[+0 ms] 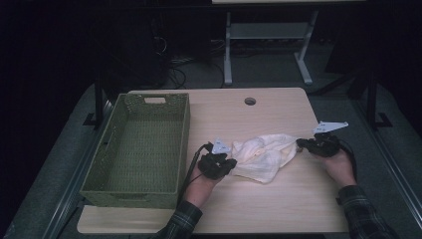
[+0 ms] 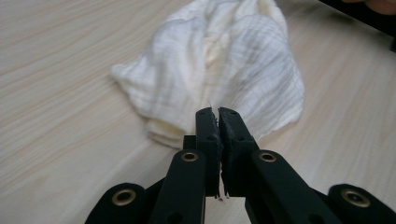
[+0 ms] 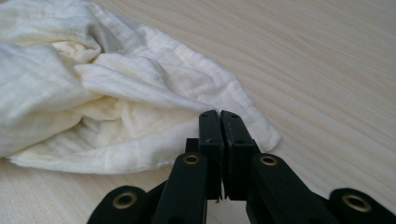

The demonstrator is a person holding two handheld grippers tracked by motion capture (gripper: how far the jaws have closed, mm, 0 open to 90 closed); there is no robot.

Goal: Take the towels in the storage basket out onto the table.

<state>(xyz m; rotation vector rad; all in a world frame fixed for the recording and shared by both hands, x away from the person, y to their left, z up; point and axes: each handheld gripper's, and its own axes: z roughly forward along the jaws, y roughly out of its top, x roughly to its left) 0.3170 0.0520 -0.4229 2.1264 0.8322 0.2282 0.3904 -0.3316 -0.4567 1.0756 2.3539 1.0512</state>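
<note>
A crumpled cream cloth (image 1: pixel 261 152) lies on the wooden table between my two grippers. My left gripper (image 1: pixel 233 160) is at the cloth's left edge, its jaws shut with white threads showing between the pads. In the left gripper view the left gripper (image 2: pixel 217 112) pinches the near edge of the cloth (image 2: pixel 219 56). My right gripper (image 1: pixel 300 144) is at the cloth's right corner, which stretches toward it. In the right gripper view the right gripper (image 3: pixel 219 114) is shut on the hem of the cloth (image 3: pixel 116 107).
An empty green woven basket (image 1: pixel 114 154) stands on the left part of the table (image 1: pixel 278 199). A cable hole (image 1: pixel 250 101) sits near the far edge. Beyond the table, in the dark, stands the white frame of a desk (image 1: pixel 268 35).
</note>
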